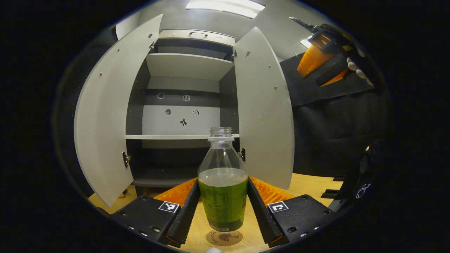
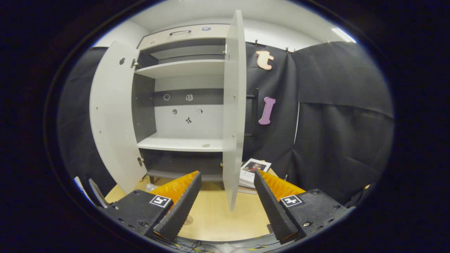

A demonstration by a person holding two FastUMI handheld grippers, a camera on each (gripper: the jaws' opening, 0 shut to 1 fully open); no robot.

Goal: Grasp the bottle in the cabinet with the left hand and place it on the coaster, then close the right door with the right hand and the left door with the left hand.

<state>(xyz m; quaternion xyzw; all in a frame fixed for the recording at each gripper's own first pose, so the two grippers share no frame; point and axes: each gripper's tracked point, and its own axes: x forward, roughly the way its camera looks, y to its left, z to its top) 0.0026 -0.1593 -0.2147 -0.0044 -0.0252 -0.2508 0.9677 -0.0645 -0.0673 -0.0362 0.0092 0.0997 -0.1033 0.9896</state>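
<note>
Wooden tabletop (image 1: 309, 186) in front of an open grey cabinet (image 1: 186, 66) carries a round coaster (image 1: 224, 238). Directly above the coaster, the upright green bottle (image 1: 223, 182) is held between the left tool's (image 1: 223, 211) fingers. The right tool (image 2: 225, 205) gapes wide and empty, its fingers straddling the right door's (image 2: 232, 105) edge straight ahead.

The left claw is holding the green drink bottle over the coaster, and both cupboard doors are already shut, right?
Not quite. The left claw does hold the bottle over the coaster, as the left gripper view shows, but both doors are open. The left door and right door stand swung out there, with the shelves between them in plain sight.
</note>
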